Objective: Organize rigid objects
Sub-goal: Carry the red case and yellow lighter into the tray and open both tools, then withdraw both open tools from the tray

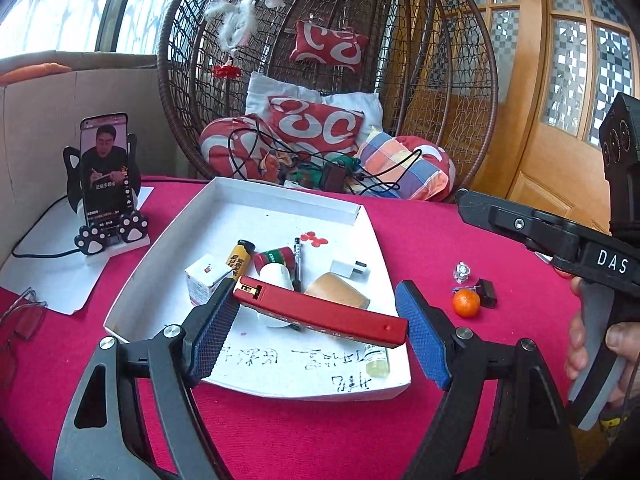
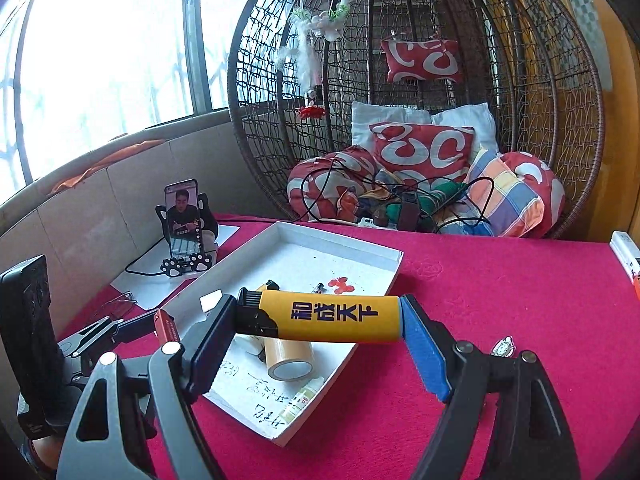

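A red case (image 1: 320, 318) is being clamped endwise by the left gripper (image 1: 316, 338), and a yellow lighter (image 2: 328, 317) by the right gripper (image 2: 320, 338), both at frame centre. Placement appears to be in hand; next, each item is probably to be lowered into the white tray (image 1: 280, 390) and released.

We see each black plastic two-finger gripper (image 1: 316, 332) (image 2: 320, 344) with blue textured pads (image 1: 420, 336), silver pivot screws (image 1: 465, 333), white "DAS" lettering (image 1: 612, 263), and bare-skinned fingers (image 1: 578, 344).

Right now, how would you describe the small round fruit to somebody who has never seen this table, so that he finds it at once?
Start at the white tray on the red tablecloth. Outside its right edge, on the bare cloth, three small things lie close together. The orange is the only round, bright orange one; beside it are a black clip and a small clear trinket.
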